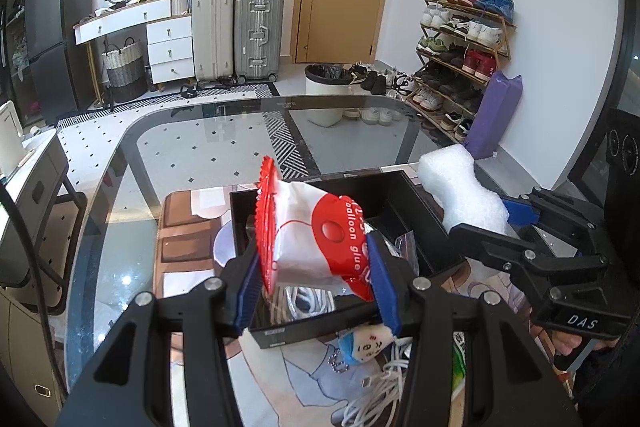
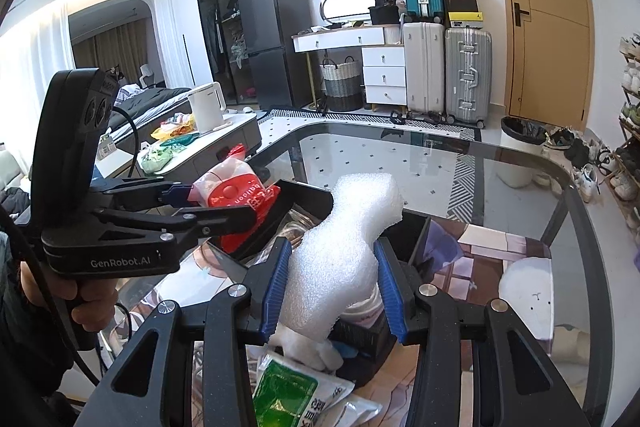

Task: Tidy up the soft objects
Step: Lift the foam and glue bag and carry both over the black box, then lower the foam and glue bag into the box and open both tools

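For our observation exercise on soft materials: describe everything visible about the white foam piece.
The white foam piece looks like bumpy, lightly textured packing foam, elongated with a pinched waist and a broader rounded top. It stands tilted, squeezed at its lower half between the blue pads of the right gripper, held above the black box. Nothing else visibly touches it.

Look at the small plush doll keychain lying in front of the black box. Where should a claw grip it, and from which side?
Grip the plush doll across its soft white head, coming from above with the fingers closing on its left and right sides. It lies flat on the mat, so only the top is free. The black box sits just behind it, and white cable crowds its near side. This is a judgement.
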A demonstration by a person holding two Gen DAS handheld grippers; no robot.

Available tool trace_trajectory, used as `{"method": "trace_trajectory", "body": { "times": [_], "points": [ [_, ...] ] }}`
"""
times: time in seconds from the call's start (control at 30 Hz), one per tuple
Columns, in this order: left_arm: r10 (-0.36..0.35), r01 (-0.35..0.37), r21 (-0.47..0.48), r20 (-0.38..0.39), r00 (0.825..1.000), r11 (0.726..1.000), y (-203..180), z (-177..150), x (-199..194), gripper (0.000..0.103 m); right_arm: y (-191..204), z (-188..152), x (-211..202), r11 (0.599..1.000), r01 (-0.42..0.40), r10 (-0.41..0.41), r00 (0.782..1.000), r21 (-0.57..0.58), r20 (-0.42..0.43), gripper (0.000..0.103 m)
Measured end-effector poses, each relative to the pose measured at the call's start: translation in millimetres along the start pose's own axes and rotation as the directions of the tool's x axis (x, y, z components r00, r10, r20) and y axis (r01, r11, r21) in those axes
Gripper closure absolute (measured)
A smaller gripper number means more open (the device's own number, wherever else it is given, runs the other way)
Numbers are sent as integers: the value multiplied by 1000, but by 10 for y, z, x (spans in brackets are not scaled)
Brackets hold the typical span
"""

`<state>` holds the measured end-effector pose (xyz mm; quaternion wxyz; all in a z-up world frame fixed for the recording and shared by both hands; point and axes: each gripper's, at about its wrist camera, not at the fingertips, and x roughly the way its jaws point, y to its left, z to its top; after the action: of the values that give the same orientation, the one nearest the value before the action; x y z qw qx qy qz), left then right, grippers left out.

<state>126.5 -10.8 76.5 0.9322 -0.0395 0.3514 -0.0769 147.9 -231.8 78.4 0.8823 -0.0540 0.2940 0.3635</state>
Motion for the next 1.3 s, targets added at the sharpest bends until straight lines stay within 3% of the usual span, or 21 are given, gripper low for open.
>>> {"method": "trace_trajectory", "body": {
  "times": [0.63,1.3],
  "points": [
    [22,-21,16,-51,998,1000,-3,-38,406,55,-40,-16,445,1000,3,-4,998,-16,-56,60],
    [35,-30,62,-72,997,998,-45,-96,573,55,-143,-24,673,999,-5,2,996,-31,-94,60]
  ]
}}
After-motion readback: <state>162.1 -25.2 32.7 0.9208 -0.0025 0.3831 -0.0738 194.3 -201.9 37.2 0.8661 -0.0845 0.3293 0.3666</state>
